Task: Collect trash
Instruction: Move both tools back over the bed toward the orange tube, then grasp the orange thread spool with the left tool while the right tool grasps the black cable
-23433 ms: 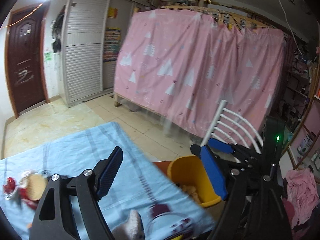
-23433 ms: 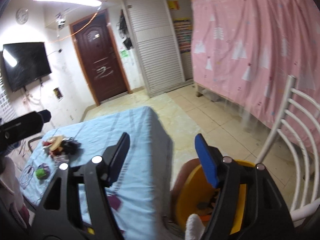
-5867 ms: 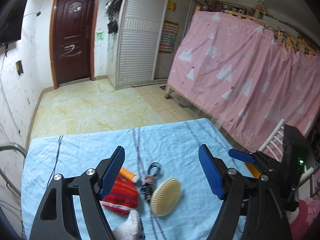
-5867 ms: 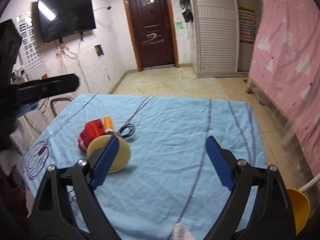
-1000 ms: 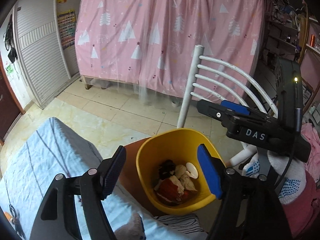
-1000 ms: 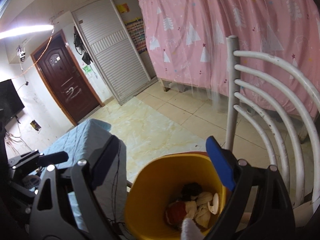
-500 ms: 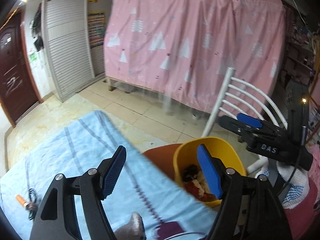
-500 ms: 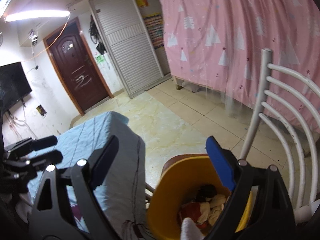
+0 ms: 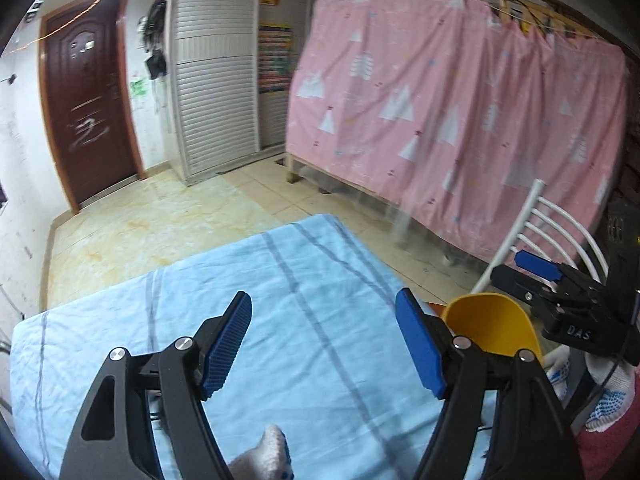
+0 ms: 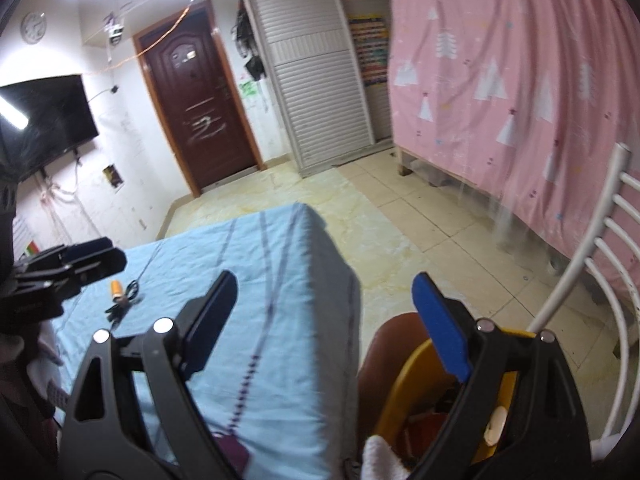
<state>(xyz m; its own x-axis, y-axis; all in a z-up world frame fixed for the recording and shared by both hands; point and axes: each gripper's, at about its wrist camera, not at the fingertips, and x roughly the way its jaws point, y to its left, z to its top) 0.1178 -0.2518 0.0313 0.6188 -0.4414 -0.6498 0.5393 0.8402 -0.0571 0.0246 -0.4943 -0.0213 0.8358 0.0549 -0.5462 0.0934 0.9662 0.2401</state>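
My left gripper (image 9: pixel 324 344) is open and empty above the blue-clothed table (image 9: pixel 304 280). My right gripper (image 10: pixel 324 320) is open and empty, over the table's right edge and the yellow bin (image 10: pixel 404 392). The bin also shows in the left wrist view (image 9: pixel 492 320), at the table's right corner, with trash inside seen in the right wrist view. A small orange tube (image 10: pixel 116 289) and a black cord (image 10: pixel 128 298) lie on the table (image 10: pixel 256 280) at its left, near the left gripper (image 10: pixel 80 260). The right gripper shows in the left wrist view (image 9: pixel 536 272), beside the bin.
A white metal chair (image 10: pixel 600 280) stands right of the bin. A pink curtain (image 9: pixel 460 112) hangs behind. A brown stool (image 10: pixel 396 344) sits under the bin. A brown door (image 10: pixel 200 96) and a white shuttered wardrobe (image 10: pixel 316 80) stand at the back, with tiled floor (image 10: pixel 400 220) between.
Both grippers have swung left from over the yellow bin back towards the table. The bin has slid to the right edge of both views. Both stay open and empty.
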